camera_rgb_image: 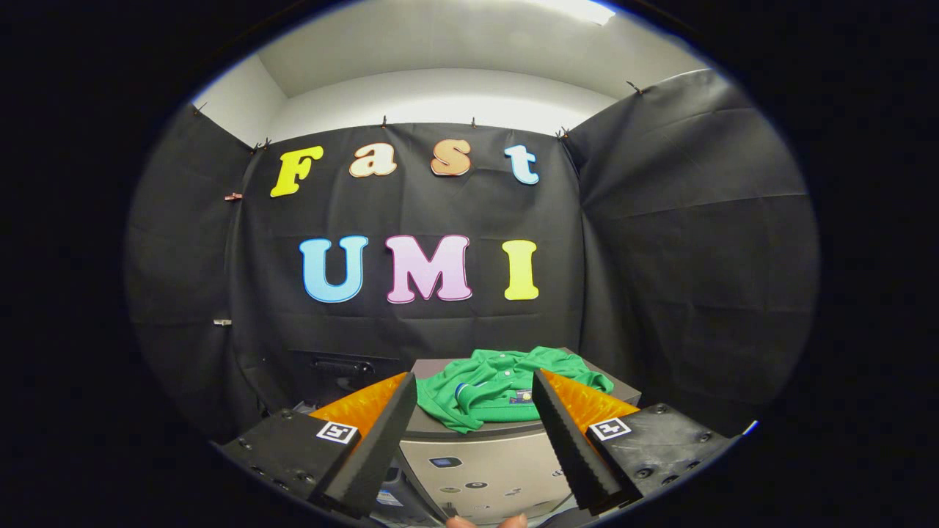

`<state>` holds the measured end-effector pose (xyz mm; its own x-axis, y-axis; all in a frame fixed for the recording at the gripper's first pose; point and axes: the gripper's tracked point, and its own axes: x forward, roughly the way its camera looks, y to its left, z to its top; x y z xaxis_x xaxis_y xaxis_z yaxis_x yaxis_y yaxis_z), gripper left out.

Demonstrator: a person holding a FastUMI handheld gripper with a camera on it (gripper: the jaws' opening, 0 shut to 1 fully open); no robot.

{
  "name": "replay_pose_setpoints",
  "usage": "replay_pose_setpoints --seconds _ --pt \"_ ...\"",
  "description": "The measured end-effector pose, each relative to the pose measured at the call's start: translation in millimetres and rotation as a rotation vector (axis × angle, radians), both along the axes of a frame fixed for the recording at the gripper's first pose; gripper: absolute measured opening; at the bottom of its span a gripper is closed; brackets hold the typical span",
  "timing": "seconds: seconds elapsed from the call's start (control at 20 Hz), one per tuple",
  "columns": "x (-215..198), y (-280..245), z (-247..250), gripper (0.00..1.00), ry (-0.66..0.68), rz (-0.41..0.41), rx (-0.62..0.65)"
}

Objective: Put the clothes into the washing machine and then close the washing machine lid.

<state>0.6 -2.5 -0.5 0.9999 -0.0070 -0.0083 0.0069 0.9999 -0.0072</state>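
A crumpled green shirt lies on the flat grey top of the washing machine, beyond my fingertips and roughly in line with the gap between them. My gripper is open, with its two fingers spread wide and nothing held between them. The machine's pale front panel with small buttons shows below the shirt, between the fingers. The lid of the machine looks shut under the shirt.
Black cloth walls close in the booth behind and to both sides of the machine. A dark box-like object stands to the left of the machine against the back cloth. A person's fingertips show just below the gripper.
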Motion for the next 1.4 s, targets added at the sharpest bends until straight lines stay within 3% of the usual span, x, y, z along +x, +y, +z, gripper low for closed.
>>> replay_pose_setpoints --seconds 0.3,0.6,0.85,1.15,1.4 --pt "23.3 -1.7 5.7 0.98 0.028 0.020 -0.051" --pt "92.9 5.4 -7.8 1.00 0.226 0.105 -0.094" --pt "157.6 -14.9 -50.6 0.99 0.435 0.037 -0.099" --pt "222.7 -58.4 -91.5 0.99 0.568 -0.092 -0.109" --pt "250.2 -68.1 -142.6 0.99 0.706 -0.090 -0.084"
